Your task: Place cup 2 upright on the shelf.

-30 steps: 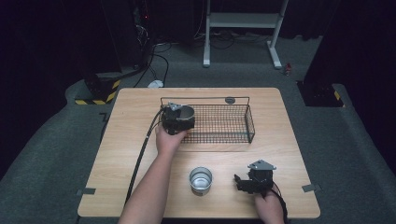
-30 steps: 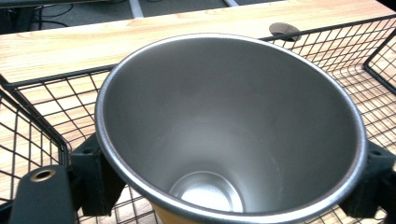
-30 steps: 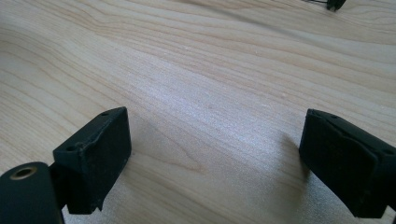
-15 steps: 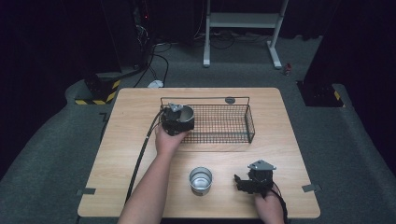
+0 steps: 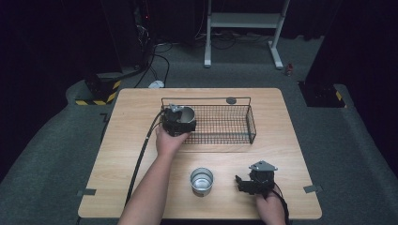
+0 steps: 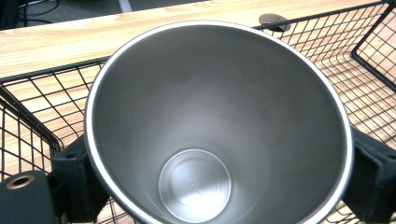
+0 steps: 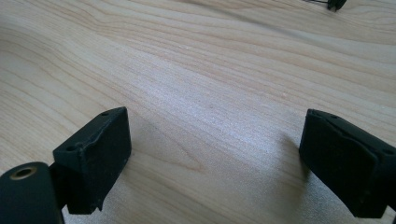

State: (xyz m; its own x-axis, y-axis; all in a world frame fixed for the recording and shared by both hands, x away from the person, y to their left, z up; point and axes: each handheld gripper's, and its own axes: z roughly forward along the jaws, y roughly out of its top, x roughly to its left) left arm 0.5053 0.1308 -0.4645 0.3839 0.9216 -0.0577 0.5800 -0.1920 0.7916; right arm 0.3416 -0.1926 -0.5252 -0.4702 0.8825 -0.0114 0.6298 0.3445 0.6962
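A steel cup [image 5: 185, 116] stands upright in the left end of a black wire basket [image 5: 234, 136]. My left gripper [image 5: 177, 121] is around the steel cup [image 6: 215, 116], one black jaw on each side. Its jaws have just been opening, and the cup is still between them, with the pads no longer pressing on it. A second steel cup [image 5: 202, 181] stands on the table [image 5: 131, 140] near the front edge. To its right my right gripper [image 5: 244, 183] rests low over the wood, open, with bare tabletop between its fingers [image 7: 98, 154].
A small dark round disc [image 5: 231, 100] lies on the table just behind the basket's back rim. The basket's right half holds nothing. Dark floor, cables and a white stand lie beyond the table's far edge.
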